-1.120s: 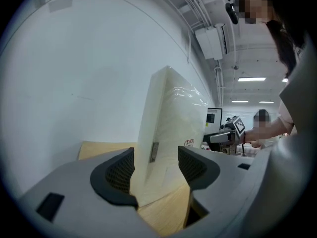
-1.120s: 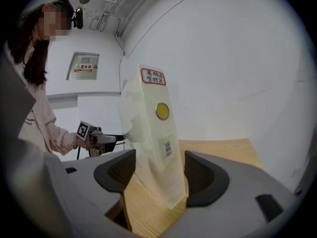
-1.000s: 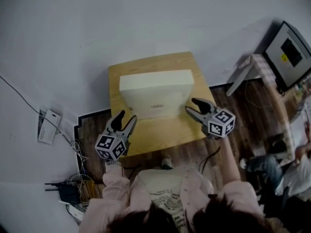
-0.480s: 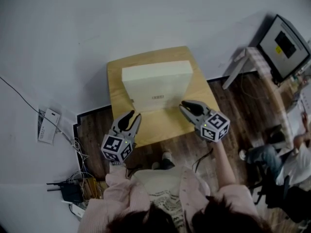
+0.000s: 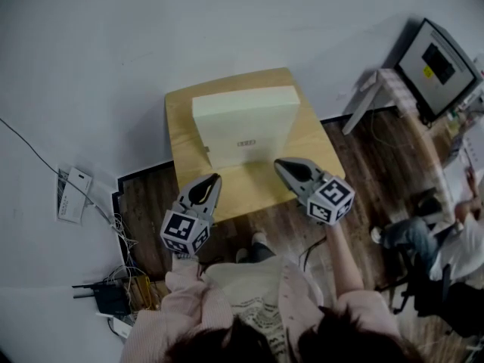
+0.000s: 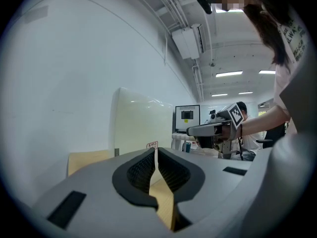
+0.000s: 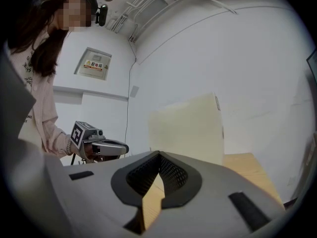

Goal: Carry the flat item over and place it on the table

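The flat item, a cream panel (image 5: 243, 127), stands on edge on the small wooden table (image 5: 249, 191), against the white wall; it also shows as the panel (image 6: 141, 125) in the left gripper view and the panel (image 7: 190, 128) in the right gripper view. My left gripper (image 5: 213, 180) hovers over the table's near left corner, short of the panel, its jaws closing, tips together (image 6: 156, 150) with nothing between them. My right gripper (image 5: 278, 163) hangs near the panel's lower right corner, apart from it, shut and empty (image 7: 159, 155).
A monitor (image 5: 437, 65) stands on a white stand (image 5: 374, 100) at the right. A seated person (image 5: 454, 248) is at the far right. Cables and a black box (image 5: 106, 297) lie on the floor at the left, beside a white device (image 5: 72, 195).
Both grippers' jaws have closed from wide open to shut. Both have drawn back a little from the panel toward the table's near edge. The panel has not moved.
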